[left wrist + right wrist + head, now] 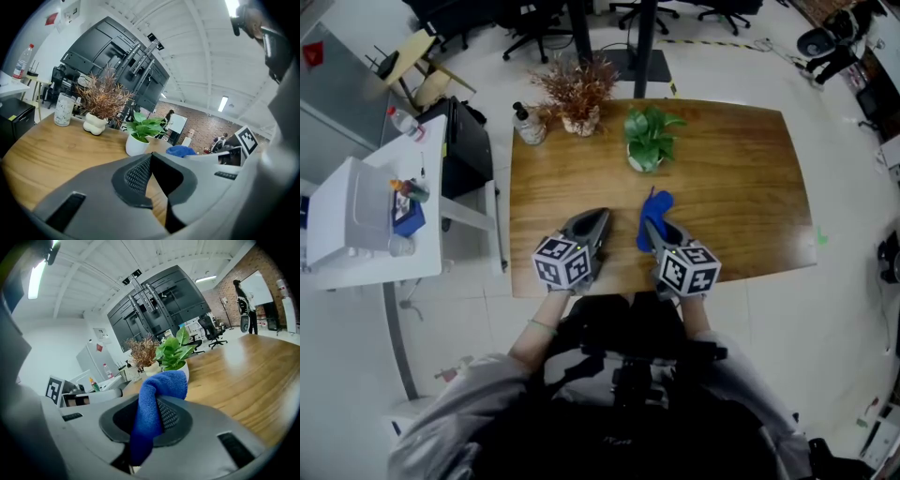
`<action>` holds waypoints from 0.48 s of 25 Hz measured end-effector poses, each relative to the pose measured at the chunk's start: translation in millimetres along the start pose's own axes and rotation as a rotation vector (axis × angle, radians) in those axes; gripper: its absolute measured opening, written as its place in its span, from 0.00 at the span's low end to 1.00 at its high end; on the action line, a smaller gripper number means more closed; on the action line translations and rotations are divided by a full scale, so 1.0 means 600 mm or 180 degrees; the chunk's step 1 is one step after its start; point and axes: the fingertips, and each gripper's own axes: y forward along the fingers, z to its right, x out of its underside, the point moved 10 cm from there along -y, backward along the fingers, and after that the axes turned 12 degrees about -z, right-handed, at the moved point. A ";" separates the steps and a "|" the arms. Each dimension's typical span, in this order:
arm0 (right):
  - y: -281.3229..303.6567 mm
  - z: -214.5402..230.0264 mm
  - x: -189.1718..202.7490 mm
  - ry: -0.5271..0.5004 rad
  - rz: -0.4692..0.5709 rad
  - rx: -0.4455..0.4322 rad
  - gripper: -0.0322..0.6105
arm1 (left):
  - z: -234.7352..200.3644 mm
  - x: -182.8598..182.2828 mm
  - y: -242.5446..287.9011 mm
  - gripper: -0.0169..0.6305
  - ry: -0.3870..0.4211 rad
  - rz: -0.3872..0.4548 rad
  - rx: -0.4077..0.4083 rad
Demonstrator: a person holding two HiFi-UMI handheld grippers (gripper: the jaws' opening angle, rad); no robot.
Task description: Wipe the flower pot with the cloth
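Note:
A white flower pot [644,160] with a green leafy plant stands near the middle of the wooden table [741,187]; it also shows as the flower pot [136,145] and the flower pot [184,369] in the gripper views. My right gripper [649,223] is shut on a blue cloth [655,214], which hangs folded between the jaws, the cloth [154,408] filling the gap. It is short of the pot, toward the near edge. My left gripper [602,217] is beside it, shut with nothing held, jaw tips touching.
A second pot with dried brown plant [579,98] and a bottle [528,124] stand at the table's far left. A white side table [366,220] with small items is left of the table. Office chairs stand beyond on the floor.

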 end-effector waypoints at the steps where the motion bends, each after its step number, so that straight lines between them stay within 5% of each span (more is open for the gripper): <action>1: 0.000 -0.003 0.003 -0.0009 -0.0004 0.0003 0.13 | -0.001 0.003 -0.004 0.03 -0.0001 0.0001 -0.0007; 12: -0.008 -0.017 0.020 -0.0032 -0.0053 -0.0020 0.13 | 0.008 0.014 -0.019 0.03 0.0001 0.0007 -0.0001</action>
